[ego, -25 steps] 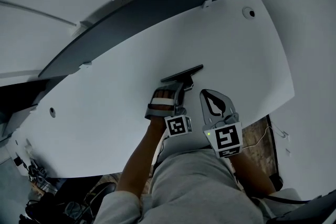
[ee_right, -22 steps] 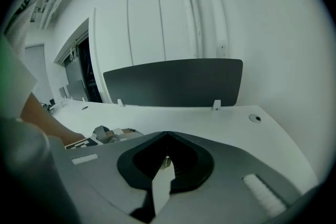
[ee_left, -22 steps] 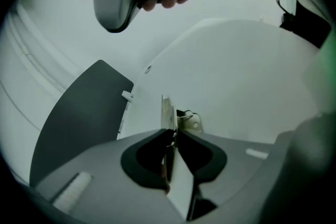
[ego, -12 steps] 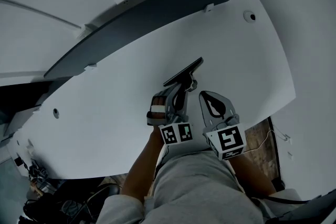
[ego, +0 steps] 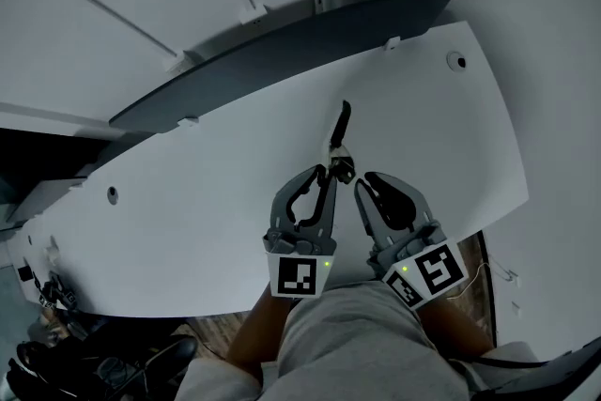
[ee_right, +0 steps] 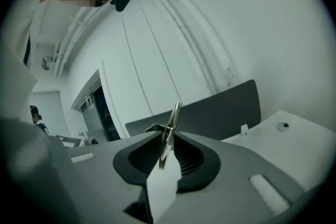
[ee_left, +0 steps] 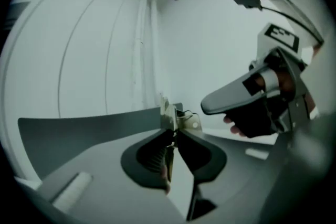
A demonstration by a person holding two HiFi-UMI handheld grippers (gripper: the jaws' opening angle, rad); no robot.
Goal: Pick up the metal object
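Note:
The metal object (ego: 339, 144), a thin dark bar with a shiny clip at its near end, is lifted above the white table (ego: 207, 221) and stands almost on end. My left gripper (ego: 326, 172) is shut on the clip end, which shows as a bright metal piece (ee_left: 175, 117) at the jaw tips. My right gripper (ego: 358, 184) sits close beside it on the right. Its jaws are opening, and the metal strip (ee_right: 169, 131) stands upright in the narrow gap with the pads against it. In the left gripper view the right gripper's body (ee_left: 252, 97) shows at the right.
A dark grey partition (ego: 282, 52) runs along the table's far edge. The tabletop has a round cable hole at the far right (ego: 457, 62) and another at the left (ego: 112, 194). The near table edge is just behind both grippers, over a wooden floor (ego: 465, 235).
The metal object has been lifted and turned from lying flat to nearly upright. Both grippers came together around its near end, and the right gripper went from shut beside it to holding it.

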